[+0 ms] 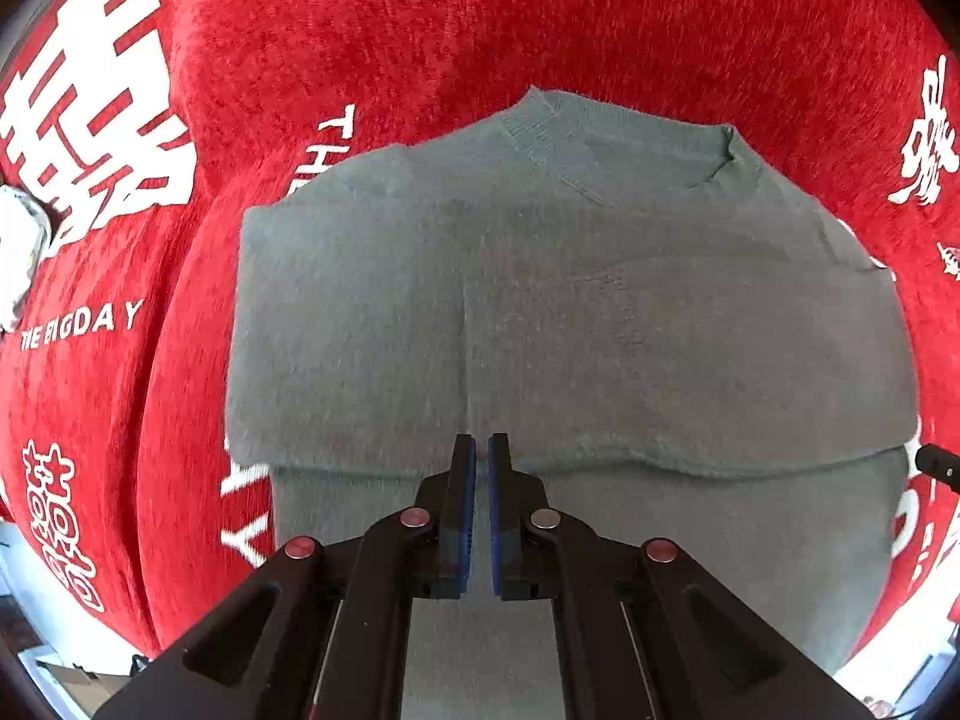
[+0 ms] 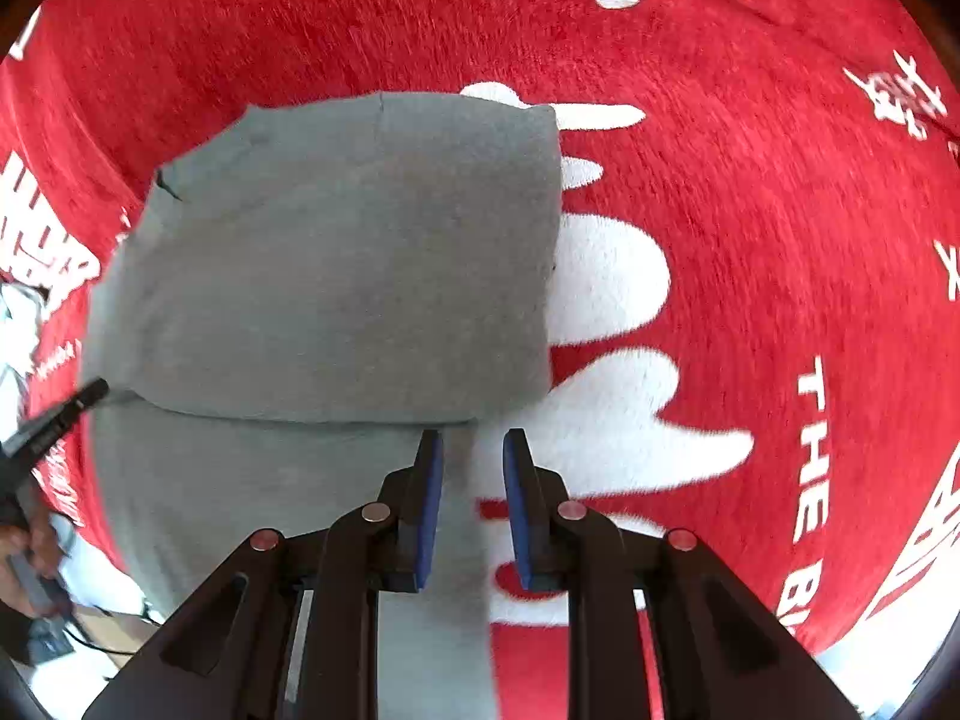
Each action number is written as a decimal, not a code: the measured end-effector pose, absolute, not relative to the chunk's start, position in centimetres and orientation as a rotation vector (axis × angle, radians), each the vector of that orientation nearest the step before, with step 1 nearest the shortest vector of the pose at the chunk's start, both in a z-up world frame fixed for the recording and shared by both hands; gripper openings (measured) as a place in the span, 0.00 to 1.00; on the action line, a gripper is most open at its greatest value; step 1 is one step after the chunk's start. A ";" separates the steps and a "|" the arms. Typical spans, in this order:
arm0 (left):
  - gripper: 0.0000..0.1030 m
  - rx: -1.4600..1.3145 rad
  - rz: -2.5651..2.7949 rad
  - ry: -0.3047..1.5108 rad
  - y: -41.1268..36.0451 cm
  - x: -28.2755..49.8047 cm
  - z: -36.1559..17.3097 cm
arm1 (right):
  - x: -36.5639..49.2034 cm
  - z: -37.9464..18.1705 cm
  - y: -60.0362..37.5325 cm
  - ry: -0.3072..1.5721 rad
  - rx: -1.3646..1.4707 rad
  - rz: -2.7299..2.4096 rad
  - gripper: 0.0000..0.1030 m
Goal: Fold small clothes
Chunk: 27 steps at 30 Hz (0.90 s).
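Garment: grey-green sweater (image 1: 570, 312) lies flat on the red blanket (image 1: 420, 30), collar (image 1: 624, 150) at the far end, sides already turned in so it forms a neat rectangle; the upper layer ends in a cross edge (image 1: 690, 468) just ahead of both tools.
Left gripper: left gripper (image 1: 482, 450) points straight down over the sweater's middle, blue pads almost together, nothing caught between them.
Right gripper: right gripper (image 2: 472, 450) hovers at the sweater's right border, jaws parted by a narrow gap, empty; grey knit lies under the left pad, white lettering of the blanket under the right.
Step in hand: judged to be the crosswise fold, bringing the near portion up toward the collar.
Doing it well: take hold of the near hem at two matching points, one per tool, catching every layer; lift only a little, carry both hands forward at the same pace, and lay the hem square to the collar so the side folds stay tucked.
Risk: pinching the blanket pile along with the knit, or dragging one side ahead and skewing the rectangle.
Hidden: near hem of the sweater is covered by the gripper bodies in both views, so its lie cannot be told.
Cut off: in the right wrist view the left tool shows only as a dark tip (image 2: 90, 390) at the left margin.
Unclear: sleeves are not visible, presumably folded under; right wrist view is blurred.
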<state>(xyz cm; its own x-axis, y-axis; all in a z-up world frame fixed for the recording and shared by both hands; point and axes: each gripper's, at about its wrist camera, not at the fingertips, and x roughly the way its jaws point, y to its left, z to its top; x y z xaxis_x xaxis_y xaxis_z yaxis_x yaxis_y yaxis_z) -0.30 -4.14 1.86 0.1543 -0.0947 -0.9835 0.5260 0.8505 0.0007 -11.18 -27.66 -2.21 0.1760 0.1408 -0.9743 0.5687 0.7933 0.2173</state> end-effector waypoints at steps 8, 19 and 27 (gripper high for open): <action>0.05 0.426 -0.453 1.355 -3.5 -1.9 3.0 | -10.5 -1.1 -24.7 1.365 0.677 -0.309 0.48; 0.05 0.361 -0.443 1.406 -1.2 -2.4 2.9 | -9.2 -0.9 -21.2 1.350 0.702 -0.268 0.65; 0.99 0.330 -0.405 1.428 0.5 -2.2 2.6 | -8.7 -0.4 -19.9 1.349 0.676 -0.280 0.78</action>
